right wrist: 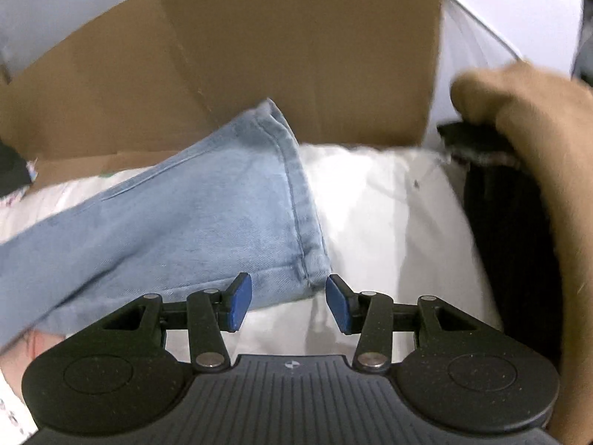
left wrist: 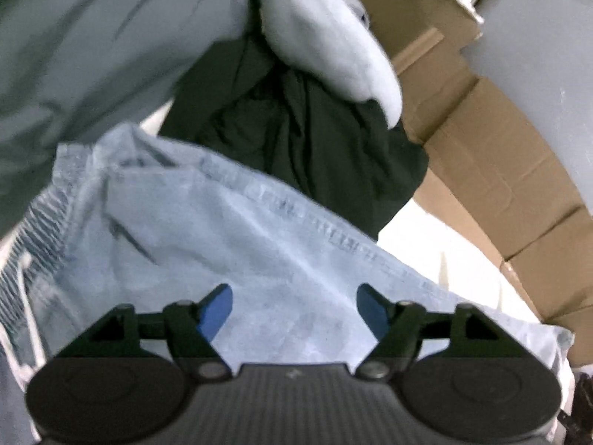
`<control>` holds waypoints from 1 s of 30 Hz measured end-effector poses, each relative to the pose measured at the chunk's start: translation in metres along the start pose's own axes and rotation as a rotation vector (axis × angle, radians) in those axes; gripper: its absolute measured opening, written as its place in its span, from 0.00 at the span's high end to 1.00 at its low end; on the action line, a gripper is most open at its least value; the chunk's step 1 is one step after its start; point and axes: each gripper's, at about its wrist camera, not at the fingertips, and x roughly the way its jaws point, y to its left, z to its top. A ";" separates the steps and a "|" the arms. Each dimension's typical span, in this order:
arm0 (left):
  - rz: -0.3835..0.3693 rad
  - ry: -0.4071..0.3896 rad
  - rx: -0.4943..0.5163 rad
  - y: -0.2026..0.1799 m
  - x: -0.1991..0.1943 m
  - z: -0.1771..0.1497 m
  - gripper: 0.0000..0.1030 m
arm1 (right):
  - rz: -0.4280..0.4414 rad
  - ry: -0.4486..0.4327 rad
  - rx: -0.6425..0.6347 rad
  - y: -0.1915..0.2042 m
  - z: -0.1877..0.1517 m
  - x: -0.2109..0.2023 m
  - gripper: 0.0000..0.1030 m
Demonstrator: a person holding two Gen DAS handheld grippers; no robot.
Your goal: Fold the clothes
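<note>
**Observer:** Where are the jeans right now?

**Me:** In my right wrist view the pale denim jeans (right wrist: pixel 192 215) run from the lower left up to centre frame, the hem corner lying just ahead of my right gripper (right wrist: pixel 289 302), whose pads stand apart with nothing between them. The denim rests on a white sheet (right wrist: pixel 389 222), with a cardboard box (right wrist: pixel 259 55) behind.

**Observer:** And the left?

**Me:** My left gripper (left wrist: pixel 294 306) is also spread wide, hovering over the denim (left wrist: pixel 229 244), a stitched seam crossing mid-frame. A dark garment (left wrist: pixel 296 141) is bunched in the upper centre, right against it.

**Observer:** What worries you?

**Me:** If I close on that hem, I could pinch the sheet too and drag it along. On the left, the dark piece could snag into the fold. Both views are blurred, so my aim is a judgement.
</note>
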 end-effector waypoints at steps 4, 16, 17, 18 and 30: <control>0.011 0.031 0.020 -0.003 0.014 -0.011 0.26 | 0.038 0.024 0.113 -0.010 0.001 0.011 0.50; 0.081 0.031 0.127 -0.011 0.037 -0.022 0.26 | 0.204 -0.030 0.404 -0.026 0.005 0.030 0.97; 0.079 0.030 0.130 -0.012 0.038 -0.021 0.26 | 0.210 -0.032 0.410 -0.027 0.006 0.030 0.97; 0.077 0.028 0.133 -0.013 0.040 -0.021 0.26 | 0.202 -0.033 0.390 -0.024 0.009 0.027 0.97; 0.107 0.015 0.129 -0.019 0.062 -0.005 0.25 | 0.093 -0.064 0.267 -0.021 0.048 -0.002 0.98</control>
